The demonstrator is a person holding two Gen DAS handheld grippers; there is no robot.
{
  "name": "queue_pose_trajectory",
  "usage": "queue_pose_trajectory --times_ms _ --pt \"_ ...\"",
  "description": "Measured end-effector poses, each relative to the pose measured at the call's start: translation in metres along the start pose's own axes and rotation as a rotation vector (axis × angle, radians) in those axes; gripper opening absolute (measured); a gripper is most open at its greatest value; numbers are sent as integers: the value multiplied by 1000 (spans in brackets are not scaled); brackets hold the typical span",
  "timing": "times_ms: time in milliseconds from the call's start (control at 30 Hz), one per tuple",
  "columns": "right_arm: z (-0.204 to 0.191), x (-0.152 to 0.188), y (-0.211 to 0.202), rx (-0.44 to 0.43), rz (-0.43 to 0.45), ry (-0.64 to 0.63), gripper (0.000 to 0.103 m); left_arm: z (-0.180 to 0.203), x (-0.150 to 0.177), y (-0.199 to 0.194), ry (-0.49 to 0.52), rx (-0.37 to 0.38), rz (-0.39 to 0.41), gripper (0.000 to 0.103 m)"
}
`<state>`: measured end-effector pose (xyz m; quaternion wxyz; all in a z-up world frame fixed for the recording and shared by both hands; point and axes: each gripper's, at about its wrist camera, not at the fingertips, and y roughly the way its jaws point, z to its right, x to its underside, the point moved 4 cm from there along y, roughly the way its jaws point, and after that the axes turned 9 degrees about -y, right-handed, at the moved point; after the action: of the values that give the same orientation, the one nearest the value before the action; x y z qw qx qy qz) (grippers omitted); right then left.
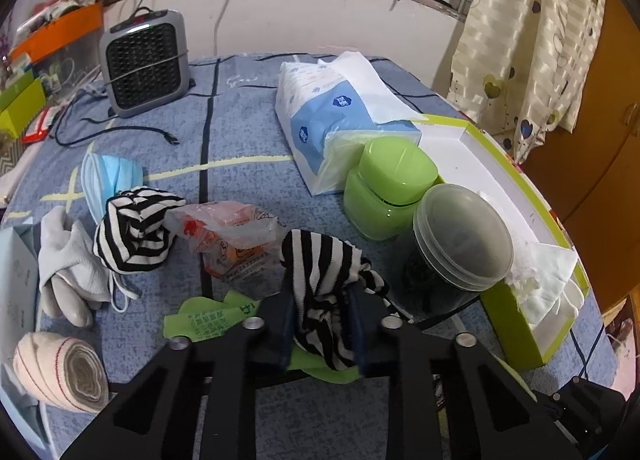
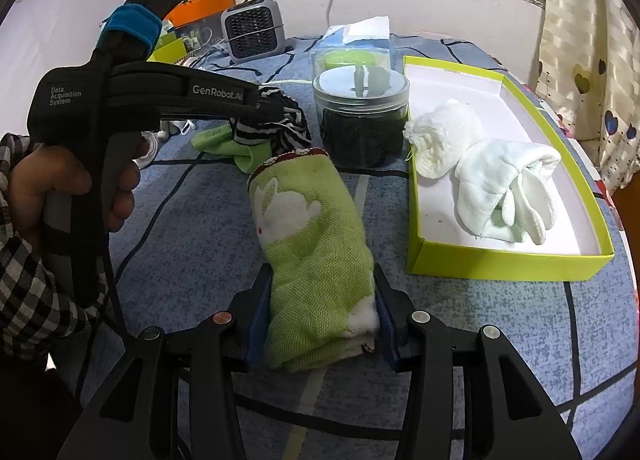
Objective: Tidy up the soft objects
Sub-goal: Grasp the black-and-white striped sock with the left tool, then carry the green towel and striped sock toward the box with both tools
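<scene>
My left gripper (image 1: 322, 300) is shut on a black-and-white striped cloth (image 1: 320, 260), bunched between its fingers above a green cloth (image 1: 208, 320) on the blue bedspread. In the right wrist view the left gripper (image 2: 268, 115) pinches that striped cloth (image 2: 288, 127) beside a dark jar. My right gripper (image 2: 322, 300) is shut on a rolled green towel with a white rabbit (image 2: 312, 227). A yellow-green box (image 2: 500, 260) to the right holds two white cloths (image 2: 504, 187). A second striped cloth (image 1: 134, 227) lies to the left.
A lidded dark jar (image 1: 460, 236), a green container (image 1: 384, 187) and a tissue pack (image 1: 336, 107) stand by the box. A grey heater (image 1: 144, 63) sits at the back. A blue mask (image 1: 108, 175), grey glove (image 1: 68, 260), rolled towel (image 1: 60, 372) and plastic bag (image 1: 232, 236) lie left.
</scene>
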<state>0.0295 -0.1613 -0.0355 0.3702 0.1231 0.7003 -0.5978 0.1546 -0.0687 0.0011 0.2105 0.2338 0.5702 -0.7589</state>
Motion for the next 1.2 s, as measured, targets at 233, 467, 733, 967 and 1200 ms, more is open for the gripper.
queue_pose_trajectory --times_ms 233,467,733,967,1200 --pt "1 1 -3 11 2 -5 46 1 1 -14 6 4 32 14" --pt "0 -5 -13 32 32 -4 46 5 2 -40 23 23 79 14" --pt "-6 -13 -20 36 63 -17 46 5 4 -64 35 37 118 14" --pt "-2 -24 -32 61 106 -12 46 6 -1 -82 47 47 157 14" --pt "8 -35 -45 91 147 0 46 15 -9 -96 70 64 197 14"
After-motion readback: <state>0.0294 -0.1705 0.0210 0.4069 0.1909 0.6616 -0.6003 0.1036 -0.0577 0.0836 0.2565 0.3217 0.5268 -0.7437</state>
